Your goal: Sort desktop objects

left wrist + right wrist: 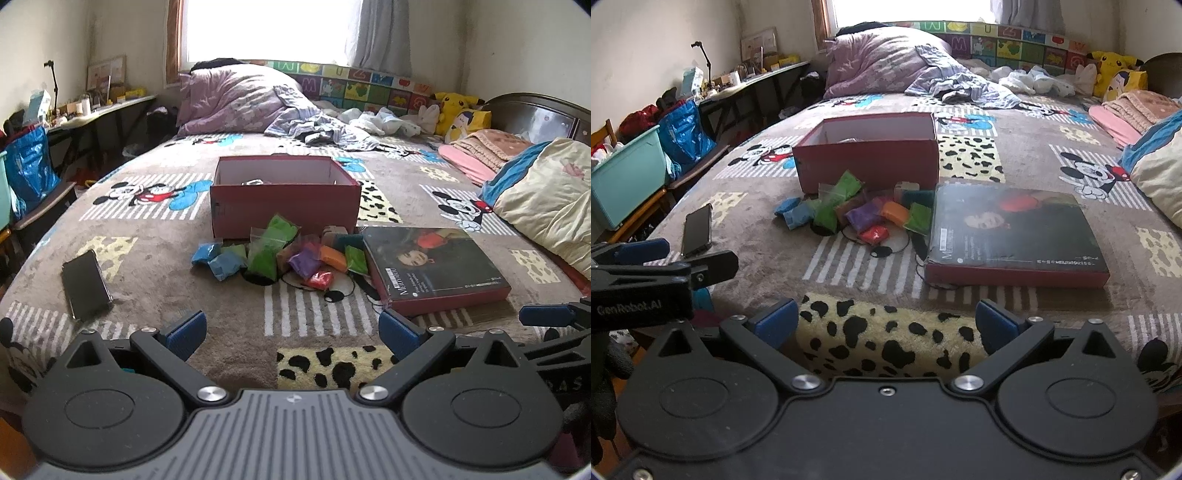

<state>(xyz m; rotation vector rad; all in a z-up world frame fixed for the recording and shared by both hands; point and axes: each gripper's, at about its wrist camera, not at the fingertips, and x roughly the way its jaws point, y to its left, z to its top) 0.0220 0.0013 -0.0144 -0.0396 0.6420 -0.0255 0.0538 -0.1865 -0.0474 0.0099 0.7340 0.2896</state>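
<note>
Both grippers, the left gripper [291,332] and the right gripper [886,325], are wide open and hold nothing. Straight ahead on the bed lies the pile of small bright clay bags [280,254], just in front of the open red cardboard box [284,199]. I think the left gripper faces the pile more squarely, so it should reach first.

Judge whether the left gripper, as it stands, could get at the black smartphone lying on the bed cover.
Probably yes. The left gripper is open and empty, and the black smartphone lies flat on the bed cover, ahead to its left, apart from the coloured bags. Nothing lies between them.
</note>
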